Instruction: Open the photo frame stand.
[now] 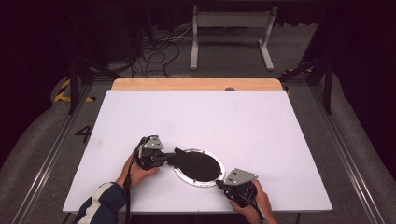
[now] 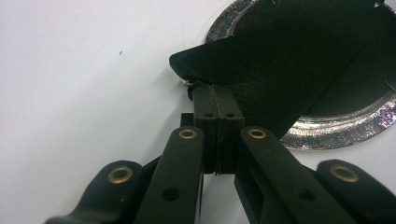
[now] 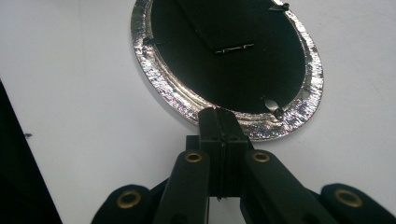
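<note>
The right gripper (image 1: 219,184) sat closed at the near rim of the foil plate (image 1: 184,177), which lay on the white table (image 1: 196,116). The left gripper (image 1: 172,158) was clamped on the black sheet (image 1: 198,165) lying across the plate.

So the table (image 1: 196,116) has a plain white top with a strip of bare wood along its far edge. Sitting right on it near the front is a round silver foil plate (image 1: 184,177) with a black sheet (image 1: 198,165) lying in it.
</note>
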Available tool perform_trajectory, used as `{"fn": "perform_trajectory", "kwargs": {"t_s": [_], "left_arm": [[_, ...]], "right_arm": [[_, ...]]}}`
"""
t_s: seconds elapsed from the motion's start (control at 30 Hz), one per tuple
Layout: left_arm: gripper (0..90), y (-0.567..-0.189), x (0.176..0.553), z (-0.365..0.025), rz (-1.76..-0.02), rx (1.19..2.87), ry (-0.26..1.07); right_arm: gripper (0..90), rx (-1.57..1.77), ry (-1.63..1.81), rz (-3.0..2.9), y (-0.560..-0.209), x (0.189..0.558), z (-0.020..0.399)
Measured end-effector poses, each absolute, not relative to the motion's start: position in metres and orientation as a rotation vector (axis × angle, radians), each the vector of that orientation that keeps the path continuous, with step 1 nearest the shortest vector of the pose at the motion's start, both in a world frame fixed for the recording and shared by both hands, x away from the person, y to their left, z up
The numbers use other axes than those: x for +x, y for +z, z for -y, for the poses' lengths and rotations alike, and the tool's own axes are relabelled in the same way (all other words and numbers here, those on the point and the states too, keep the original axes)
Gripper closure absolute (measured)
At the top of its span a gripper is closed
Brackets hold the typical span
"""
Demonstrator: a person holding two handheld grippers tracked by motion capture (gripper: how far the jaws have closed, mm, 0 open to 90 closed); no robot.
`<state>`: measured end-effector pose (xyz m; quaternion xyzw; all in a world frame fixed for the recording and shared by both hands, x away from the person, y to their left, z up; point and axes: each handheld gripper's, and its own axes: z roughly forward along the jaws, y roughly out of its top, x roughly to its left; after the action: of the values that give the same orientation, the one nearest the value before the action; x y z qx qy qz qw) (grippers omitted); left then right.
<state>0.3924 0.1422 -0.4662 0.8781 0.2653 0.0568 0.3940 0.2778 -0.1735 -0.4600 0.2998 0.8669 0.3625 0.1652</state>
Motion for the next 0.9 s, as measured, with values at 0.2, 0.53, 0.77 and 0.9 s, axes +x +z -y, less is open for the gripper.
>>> {"fn": "perform_trajectory", "kwargs": {"t_s": [0.2,0.53,0.77,0.9], "left_arm": [[90.0,-0.465,0.391,-0.143,-0.664,2.240,0.143],[90.0,-0.465,0.382,-0.150,-0.653,2.250,0.106],[90.0,-0.465,0.373,-0.150,-0.628,2.259,0.099],[90.0,-0.465,0.364,-0.147,-0.602,2.271,0.109]], "right_arm": [[90.0,0.866,1.022,-2.467,-0.459,0.279,0.174],[90.0,0.948,1.003,-2.433,-0.458,0.300,0.181],[90.0,0.993,0.966,-2.377,-0.458,0.317,0.182],[90.0,1.026,0.967,-2.354,-0.458,0.330,0.185]]}}
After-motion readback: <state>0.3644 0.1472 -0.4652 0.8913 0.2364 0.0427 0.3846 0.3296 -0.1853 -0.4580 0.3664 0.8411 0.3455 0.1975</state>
